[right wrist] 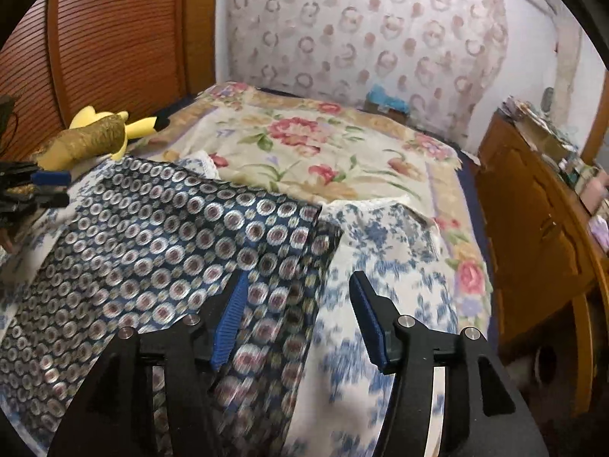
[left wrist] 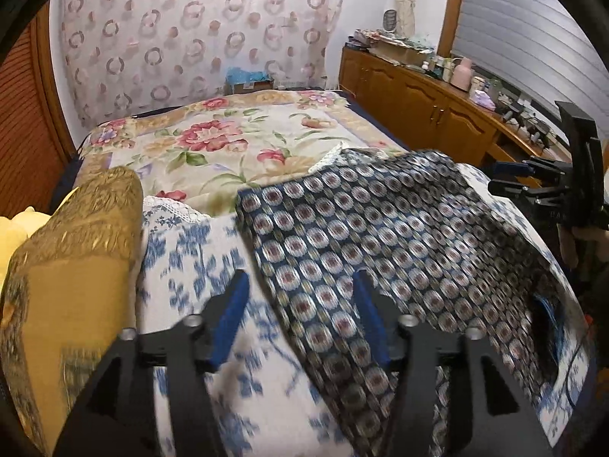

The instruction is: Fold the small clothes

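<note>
A navy garment with a repeating round medallion print (left wrist: 365,236) lies spread on a white cloth with blue flowers (left wrist: 198,251) at the near end of the bed. It also shows in the right wrist view (right wrist: 160,236). My left gripper (left wrist: 300,297) is open, just above the garment's left edge, holding nothing. My right gripper (right wrist: 297,304) is open above the garment's right edge, where it meets the blue-flowered cloth (right wrist: 380,266). Each gripper shows at the other view's edge: the right one (left wrist: 510,179), the left one (right wrist: 53,186).
A gold cushion (left wrist: 72,251) and a yellow plush toy (right wrist: 110,122) lie at the left. A floral blanket (left wrist: 228,141) covers the far bed. A wooden cabinet (left wrist: 418,106) with clutter on top runs along the right. A patterned curtain (left wrist: 198,30) hangs behind.
</note>
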